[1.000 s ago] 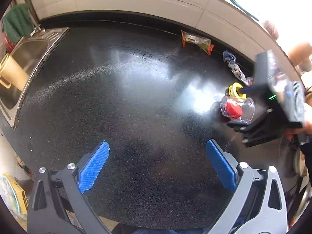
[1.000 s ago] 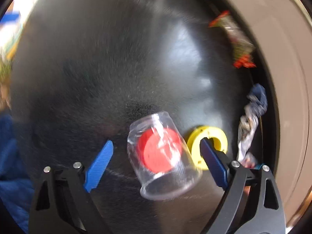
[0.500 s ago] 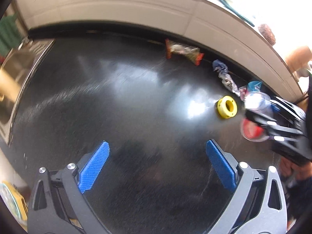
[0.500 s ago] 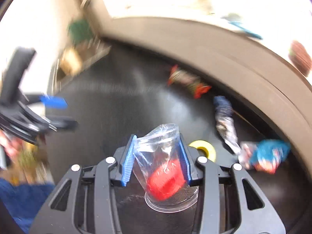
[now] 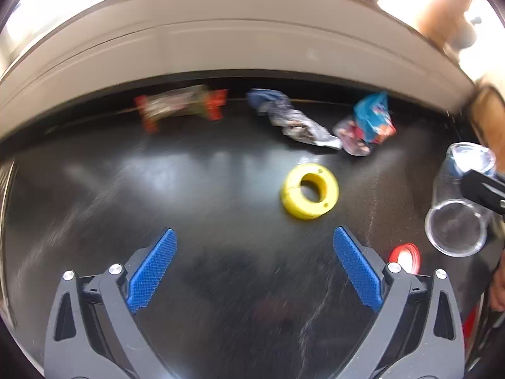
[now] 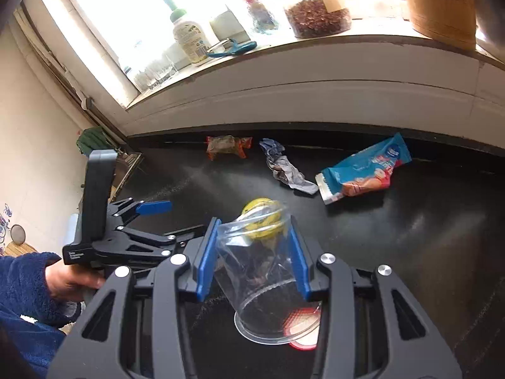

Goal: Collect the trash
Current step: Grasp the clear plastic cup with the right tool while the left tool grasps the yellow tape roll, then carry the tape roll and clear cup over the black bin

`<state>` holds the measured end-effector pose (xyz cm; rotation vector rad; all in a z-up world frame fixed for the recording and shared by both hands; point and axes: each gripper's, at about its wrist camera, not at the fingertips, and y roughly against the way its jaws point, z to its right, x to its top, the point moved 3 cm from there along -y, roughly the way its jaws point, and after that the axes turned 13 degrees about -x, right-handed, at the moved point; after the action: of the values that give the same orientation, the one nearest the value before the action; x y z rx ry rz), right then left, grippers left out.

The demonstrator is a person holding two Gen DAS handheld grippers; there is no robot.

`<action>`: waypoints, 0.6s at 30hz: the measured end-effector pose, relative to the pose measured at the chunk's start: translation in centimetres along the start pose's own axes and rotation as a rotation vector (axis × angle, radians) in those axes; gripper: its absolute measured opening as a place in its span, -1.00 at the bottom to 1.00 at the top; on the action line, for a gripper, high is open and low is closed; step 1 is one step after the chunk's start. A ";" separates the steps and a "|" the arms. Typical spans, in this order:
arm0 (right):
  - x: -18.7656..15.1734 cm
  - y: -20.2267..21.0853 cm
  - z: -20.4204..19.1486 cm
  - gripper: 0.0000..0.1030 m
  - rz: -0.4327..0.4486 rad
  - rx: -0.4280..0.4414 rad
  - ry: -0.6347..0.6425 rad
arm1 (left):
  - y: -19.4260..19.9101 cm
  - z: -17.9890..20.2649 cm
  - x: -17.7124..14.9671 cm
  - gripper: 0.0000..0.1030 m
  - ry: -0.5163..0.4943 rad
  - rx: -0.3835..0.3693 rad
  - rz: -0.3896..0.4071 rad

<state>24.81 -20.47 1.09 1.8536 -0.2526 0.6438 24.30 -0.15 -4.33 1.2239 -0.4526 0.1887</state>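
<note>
My right gripper (image 6: 254, 255) is shut on a clear plastic cup (image 6: 262, 271), held tilted above the black counter (image 6: 410, 237); the cup also shows in the left wrist view (image 5: 457, 208). A red lid (image 6: 303, 331) lies on the counter under the cup's mouth, and shows in the left wrist view (image 5: 405, 257). My left gripper (image 5: 254, 268) is open and empty over the counter (image 5: 94, 195). Along the back lie an orange-ended wrapper (image 5: 180, 105), a crumpled grey-blue wrapper (image 5: 293, 121) and a blue snack bag (image 5: 372, 120).
A yellow ring (image 5: 309, 191) lies on the counter ahead of the left gripper. A white backsplash (image 6: 315, 94) rises behind the trash. The windowsill above holds a bottle (image 6: 186, 36), jars and a wooden container (image 6: 442, 3).
The red lid has dropped out of the cup onto the counter. My right gripper has lifted and tilted the cup. My left gripper has swung right toward the yellow ring.
</note>
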 end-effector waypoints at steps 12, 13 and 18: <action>-2.0 1.3 2.1 -0.19 -0.030 -0.117 -0.028 | -8.2 3.3 1.5 0.36 -0.133 -0.002 -0.017; -2.2 1.3 2.2 -0.19 -0.036 -0.130 -0.031 | -8.3 3.4 1.5 0.28 -0.144 0.011 -0.021; -2.7 1.8 2.1 -0.19 -0.056 -0.178 -0.035 | -6.6 3.3 1.4 0.05 -0.096 -0.015 -0.006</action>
<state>22.40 -23.46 0.50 1.6958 -0.2711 0.5329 27.23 -5.64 -8.52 1.2235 -0.5333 0.1217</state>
